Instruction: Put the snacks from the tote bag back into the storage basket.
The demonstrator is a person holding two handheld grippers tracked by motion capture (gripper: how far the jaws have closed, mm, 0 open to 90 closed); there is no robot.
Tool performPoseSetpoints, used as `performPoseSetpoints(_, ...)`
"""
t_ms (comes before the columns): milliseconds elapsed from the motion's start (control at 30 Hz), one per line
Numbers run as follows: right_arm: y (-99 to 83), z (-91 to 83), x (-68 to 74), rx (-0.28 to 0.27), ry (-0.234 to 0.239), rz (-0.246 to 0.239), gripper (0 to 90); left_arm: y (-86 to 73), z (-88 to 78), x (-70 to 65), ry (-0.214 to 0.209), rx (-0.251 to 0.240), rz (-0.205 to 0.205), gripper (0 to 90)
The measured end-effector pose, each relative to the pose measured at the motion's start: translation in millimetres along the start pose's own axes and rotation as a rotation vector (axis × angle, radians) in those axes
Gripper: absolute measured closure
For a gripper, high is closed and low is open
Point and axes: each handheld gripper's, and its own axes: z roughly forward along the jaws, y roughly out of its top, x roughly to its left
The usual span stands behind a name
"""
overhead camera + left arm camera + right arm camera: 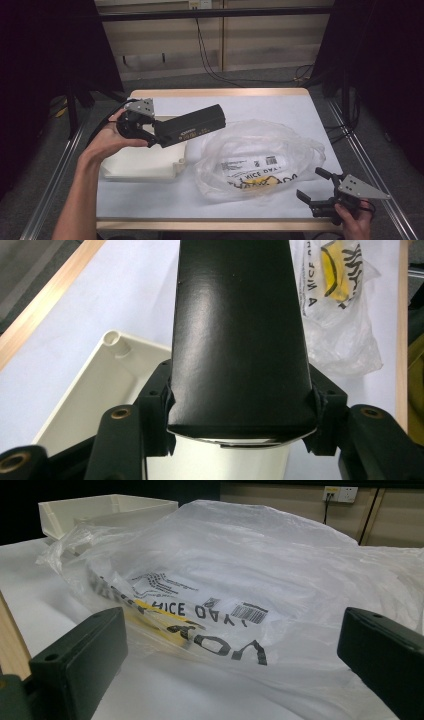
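Observation:
A long black box (192, 126) with small pale lettering is held level above the table, clamped at its near end by my left gripper (152, 134). In the left gripper view the box (240, 330) runs away from the camera and both pads (161, 395) press its sides. Below it lies a cream plastic tray (135, 165) (100, 375). A crumpled clear plastic bag (260, 155) (250, 570) with black and yellow print lies at the middle right. My right gripper (311, 184) (230, 650) rests open at the front right, jaws facing the bag, apart from it.
The white table cover (280, 107) has a wooden rim (220, 92) and metal rails along both sides. Cables (210, 65) trail on the floor behind the table. Dark curtains stand at the left and right. The cream tray (105, 510) shows behind the bag.

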Motion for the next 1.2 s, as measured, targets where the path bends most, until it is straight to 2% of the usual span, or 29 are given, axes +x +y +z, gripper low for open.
performPoseSetpoints(200,0.0,0.0,0.1,0.003,-0.002,0.002,0.0,-10.9,-12.3,5.3,0.025,-0.006,-0.016,43.4)
performPoseSetpoints(433,0.0,0.0,0.8,0.001,-0.001,0.005,0.0,-25.7,-22.1,12.7,0.043,0.019,-0.036,43.4)
performPoseSetpoints(533,-0.1,0.1,0.2,0.003,-0.002,0.006,0.0,-35.6,-25.1,17.0,0.052,-0.016,-0.054,43.4)
performPoseSetpoints(733,-0.1,0.2,0.6,0.003,-0.002,0.007,0.0,-47.4,-29.2,22.1,0.064,0.024,-0.057,43.4)
performPoseSetpoints(833,-0.2,-0.1,0.1,0.003,0.0,0.004,0.0,-53.6,-31.9,24.7,0.071,0.004,-0.071,43.4)
performPoseSetpoints(933,-0.2,0.0,0.7,0.003,-0.001,0.006,0.0,-58.8,-34.2,27.0,0.071,0.031,-0.071,43.4)
performPoseSetpoints(1200,-0.2,0.4,0.8,0.004,-0.001,0.005,0.0,-67.4,-32.0,31.5,0.073,0.047,-0.074,43.4)
